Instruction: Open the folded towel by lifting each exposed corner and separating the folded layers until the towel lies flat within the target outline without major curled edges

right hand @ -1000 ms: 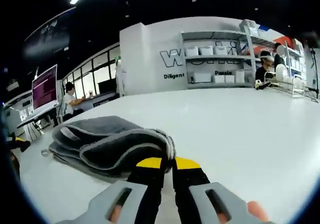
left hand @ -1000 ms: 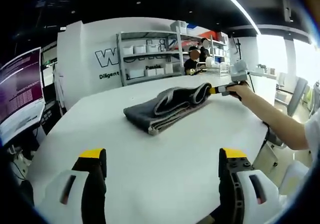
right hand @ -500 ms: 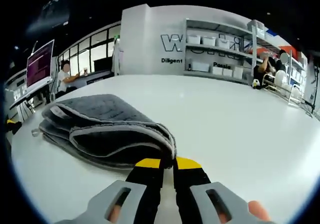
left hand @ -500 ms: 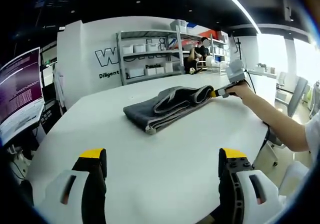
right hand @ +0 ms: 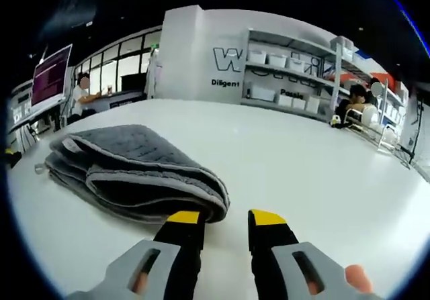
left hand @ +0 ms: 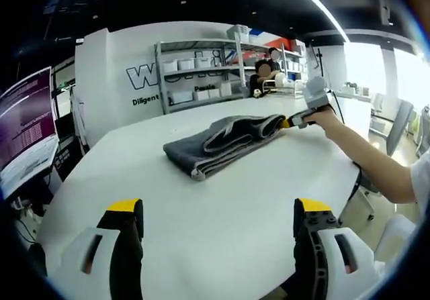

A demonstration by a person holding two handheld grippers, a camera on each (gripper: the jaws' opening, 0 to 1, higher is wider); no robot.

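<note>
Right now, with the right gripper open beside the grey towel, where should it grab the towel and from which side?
Take the top layer's pale-trimmed edge at the rounded fold end of the towel, just ahead of the right gripper. Come in low along the white table from that end, one of the fingers under the top layer. The layers there are stacked and slightly parted, so probably only one gets pinched.

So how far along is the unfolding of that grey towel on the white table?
Barely started. The grey folded terry towel lies in stacked layers on the round white table, none spread flat. In hand: nothing; the right gripper sits at the towel's near fold with jaws parted and empty, and the left gripper is open, well short of the towel. Left: lifting each corner, separating the layers, flattening.
</note>
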